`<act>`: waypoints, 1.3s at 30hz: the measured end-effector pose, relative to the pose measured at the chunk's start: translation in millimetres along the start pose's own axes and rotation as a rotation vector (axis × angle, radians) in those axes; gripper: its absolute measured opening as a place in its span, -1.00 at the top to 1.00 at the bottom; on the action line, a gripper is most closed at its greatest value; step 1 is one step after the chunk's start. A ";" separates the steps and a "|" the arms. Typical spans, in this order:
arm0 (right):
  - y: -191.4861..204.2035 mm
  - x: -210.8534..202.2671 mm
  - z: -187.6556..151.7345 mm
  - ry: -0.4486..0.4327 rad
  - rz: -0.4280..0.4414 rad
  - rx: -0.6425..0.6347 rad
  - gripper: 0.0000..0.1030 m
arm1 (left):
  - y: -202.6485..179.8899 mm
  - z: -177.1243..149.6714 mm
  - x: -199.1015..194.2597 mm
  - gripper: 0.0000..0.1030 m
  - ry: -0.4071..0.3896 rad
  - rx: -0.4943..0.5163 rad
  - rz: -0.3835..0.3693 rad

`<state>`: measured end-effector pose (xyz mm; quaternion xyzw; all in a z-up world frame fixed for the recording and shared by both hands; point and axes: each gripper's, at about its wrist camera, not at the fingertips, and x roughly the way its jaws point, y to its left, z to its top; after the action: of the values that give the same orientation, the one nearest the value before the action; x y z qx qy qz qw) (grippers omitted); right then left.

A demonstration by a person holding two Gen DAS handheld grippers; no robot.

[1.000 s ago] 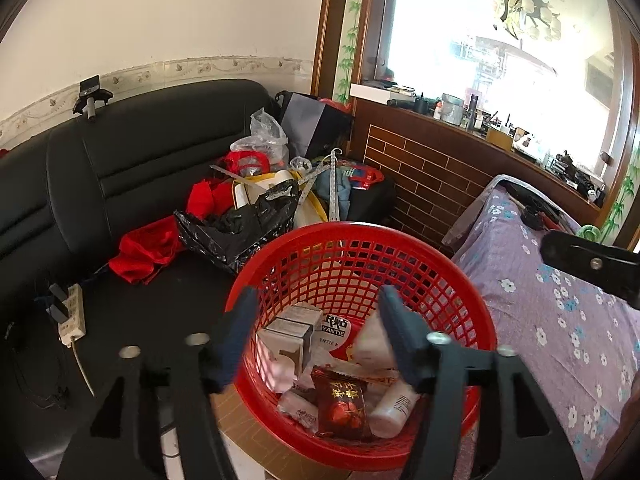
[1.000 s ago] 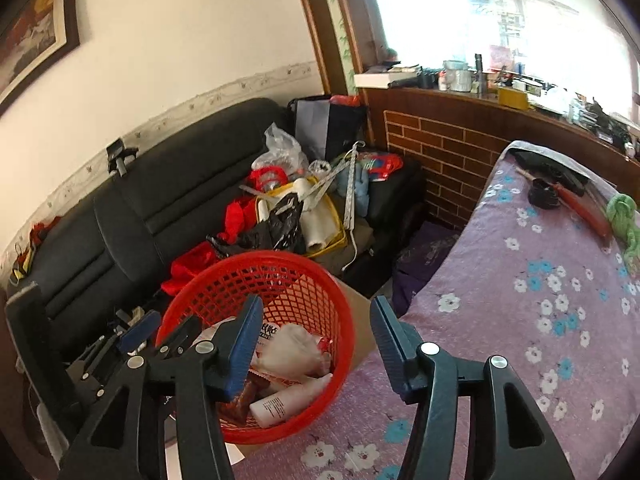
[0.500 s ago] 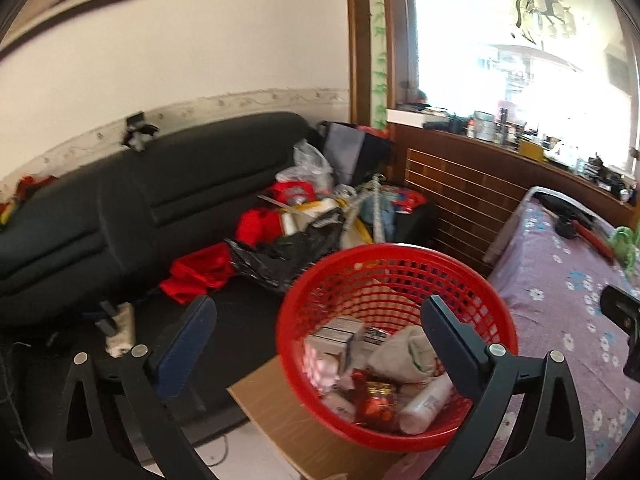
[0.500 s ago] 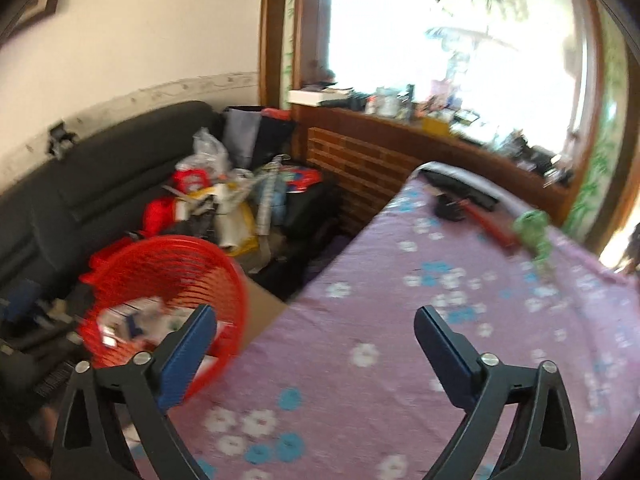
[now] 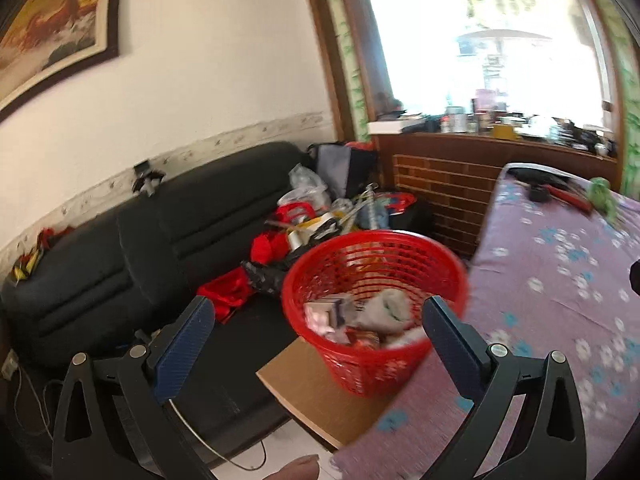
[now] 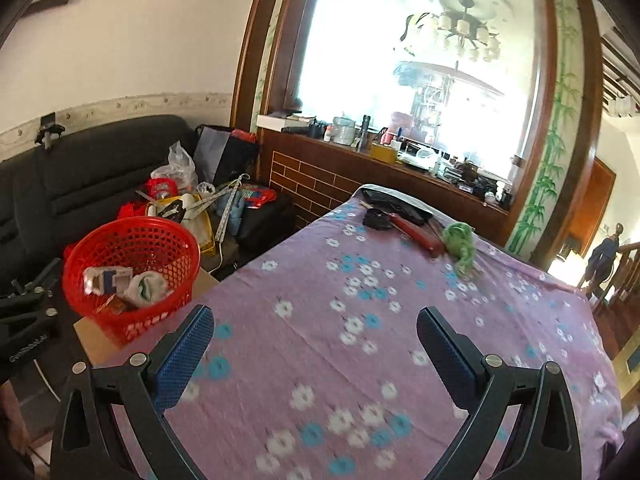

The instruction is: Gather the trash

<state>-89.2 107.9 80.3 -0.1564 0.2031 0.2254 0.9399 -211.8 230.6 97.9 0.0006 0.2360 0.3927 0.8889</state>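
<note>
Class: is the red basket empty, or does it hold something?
Not empty: the basket holds boxes, a crumpled white wad and wrappers, piled well below its rim.

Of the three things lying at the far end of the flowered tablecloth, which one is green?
The crumpled green bundle, farthest right of the three. The red-handled tool lies beside it, and the small black object sits left of that.

basket point(image 5: 372, 264) red | tablecloth point(image 6: 400, 320) purple, white-blue flowers | sofa point(image 5: 100, 280) black
</note>
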 end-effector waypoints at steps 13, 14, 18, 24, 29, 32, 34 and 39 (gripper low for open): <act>-43.9 -49.5 -49.4 -0.004 -0.042 0.064 -1.00 | -44.2 -18.6 -45.7 -1.00 -0.031 0.080 -0.087; -46.0 -50.7 -50.7 -0.007 -0.042 0.069 -1.00 | -44.4 -18.6 -45.8 -1.00 -0.031 0.080 -0.085; -54.1 -51.4 -54.1 -0.004 -0.035 0.090 -1.00 | -50.7 -20.4 -48.5 -1.00 -0.033 0.100 -0.082; -59.2 -51.4 -55.4 -0.002 -0.041 0.107 -1.00 | -55.1 -22.8 -47.1 -1.00 -0.028 0.113 -0.084; -58.7 -50.8 -55.7 0.000 -0.040 0.106 -1.00 | -55.7 -23.2 -43.5 -1.00 -0.019 0.113 -0.086; -58.3 -50.1 -55.9 0.002 -0.039 0.105 -1.00 | -53.1 -22.8 -42.0 -1.00 -0.015 0.109 -0.088; -57.6 -48.8 -56.2 0.006 -0.037 0.104 -1.00 | -52.1 -22.7 -40.8 -1.00 -0.014 0.110 -0.088; -53.0 -46.1 -56.5 0.013 -0.035 0.092 -1.00 | -51.3 -23.8 -39.0 -1.00 -0.011 0.109 -0.087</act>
<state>-118.6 24.5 62.8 -0.1178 0.2166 0.1984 0.9486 -208.6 163.6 83.5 0.0409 0.2520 0.3402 0.9050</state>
